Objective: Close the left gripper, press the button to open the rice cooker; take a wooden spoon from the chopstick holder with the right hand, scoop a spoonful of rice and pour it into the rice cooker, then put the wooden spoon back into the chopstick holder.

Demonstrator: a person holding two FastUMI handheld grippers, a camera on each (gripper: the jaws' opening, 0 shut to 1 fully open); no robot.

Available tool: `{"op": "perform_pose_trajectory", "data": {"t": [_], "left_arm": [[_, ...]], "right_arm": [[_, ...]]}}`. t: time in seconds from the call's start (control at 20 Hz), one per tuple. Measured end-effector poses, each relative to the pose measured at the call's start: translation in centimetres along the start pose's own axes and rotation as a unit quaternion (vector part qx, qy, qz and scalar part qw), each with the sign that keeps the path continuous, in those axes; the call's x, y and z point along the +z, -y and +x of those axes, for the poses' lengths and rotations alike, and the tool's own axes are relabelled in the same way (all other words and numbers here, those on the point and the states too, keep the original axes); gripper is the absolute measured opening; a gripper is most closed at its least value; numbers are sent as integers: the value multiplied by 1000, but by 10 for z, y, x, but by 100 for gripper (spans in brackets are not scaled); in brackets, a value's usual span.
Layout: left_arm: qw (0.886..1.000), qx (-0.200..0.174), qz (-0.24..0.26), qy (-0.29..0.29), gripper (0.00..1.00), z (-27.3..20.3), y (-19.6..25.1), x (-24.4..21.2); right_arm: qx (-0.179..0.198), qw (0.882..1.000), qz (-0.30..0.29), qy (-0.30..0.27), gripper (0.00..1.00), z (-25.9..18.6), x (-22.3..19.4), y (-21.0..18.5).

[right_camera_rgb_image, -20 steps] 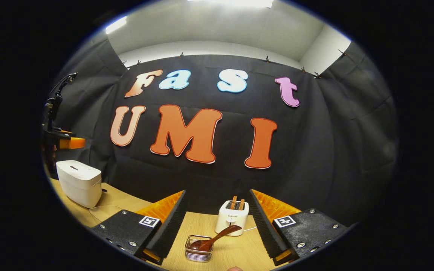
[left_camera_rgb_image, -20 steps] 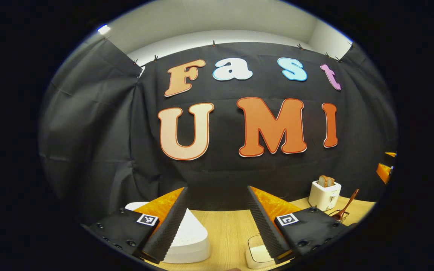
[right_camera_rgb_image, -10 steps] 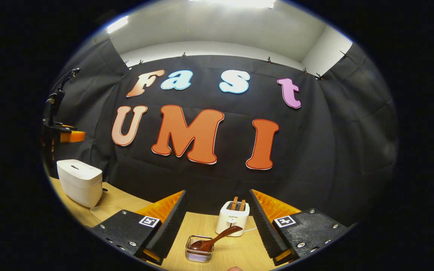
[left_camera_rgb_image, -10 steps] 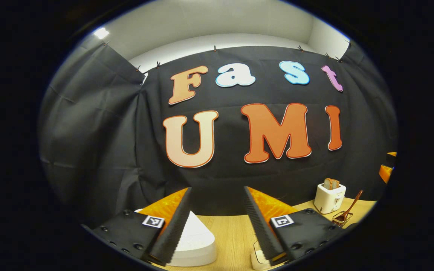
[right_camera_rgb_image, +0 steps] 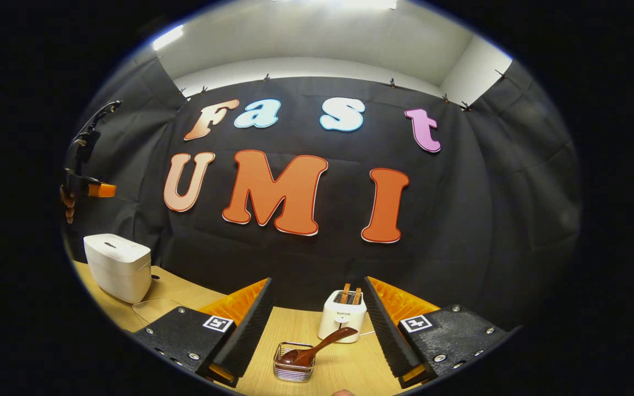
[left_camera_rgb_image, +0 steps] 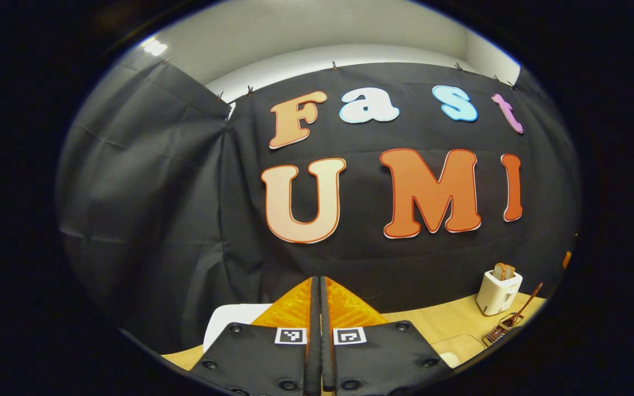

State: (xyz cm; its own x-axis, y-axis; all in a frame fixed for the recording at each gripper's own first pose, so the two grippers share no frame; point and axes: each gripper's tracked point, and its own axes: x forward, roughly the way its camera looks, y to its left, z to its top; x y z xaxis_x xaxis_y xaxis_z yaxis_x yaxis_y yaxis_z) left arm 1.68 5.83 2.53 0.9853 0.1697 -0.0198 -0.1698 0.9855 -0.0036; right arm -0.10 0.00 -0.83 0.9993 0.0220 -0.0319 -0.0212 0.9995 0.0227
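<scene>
My left gripper [left_camera_rgb_image: 320, 281] is shut with nothing between its fingers, held above the table. The white rice cooker [left_camera_rgb_image: 228, 325] peeks out behind its left finger. In the right gripper view the rice cooker [right_camera_rgb_image: 118, 267] stands at the far left with its lid down, and the left gripper [right_camera_rgb_image: 109, 190] hovers above it in a hand [right_camera_rgb_image: 66, 201]. My right gripper [right_camera_rgb_image: 317, 280] is open and empty. Between and beyond its fingers a wooden spoon [right_camera_rgb_image: 317, 347] leans in the wire chopstick holder [right_camera_rgb_image: 293, 371]. The spoon [left_camera_rgb_image: 526, 302] and holder [left_camera_rgb_image: 499, 333] also sit at far right in the left gripper view.
A white toaster [right_camera_rgb_image: 342, 322] with bread slices stands just behind the holder, near the black cloth wall; the toaster [left_camera_rgb_image: 497, 291] is at the right in the left gripper view. A clear container [right_camera_rgb_image: 152, 309] lies on the wooden table [right_camera_rgb_image: 344, 374] beside the cooker.
My left gripper's fingers have come together from wide open, and its view has swung so the cooker is mostly hidden. The right gripper has hardly moved.
</scene>
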Motion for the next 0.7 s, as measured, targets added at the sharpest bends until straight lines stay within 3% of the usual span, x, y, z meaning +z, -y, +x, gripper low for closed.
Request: {"op": "perform_pose_trajectory", "data": {"t": [0.25, 0.7], "left_arm": [[997, 38, -9, -73, 4, 25, -40, -19], [978, 41, -52, -200, 4, 49, -67, -92]], "right_arm": [[-3, 1000, 0, -6, 95, 1, -2, 3], [-6, 1000, 8, -26, 94, 3, -17, 9]]}}
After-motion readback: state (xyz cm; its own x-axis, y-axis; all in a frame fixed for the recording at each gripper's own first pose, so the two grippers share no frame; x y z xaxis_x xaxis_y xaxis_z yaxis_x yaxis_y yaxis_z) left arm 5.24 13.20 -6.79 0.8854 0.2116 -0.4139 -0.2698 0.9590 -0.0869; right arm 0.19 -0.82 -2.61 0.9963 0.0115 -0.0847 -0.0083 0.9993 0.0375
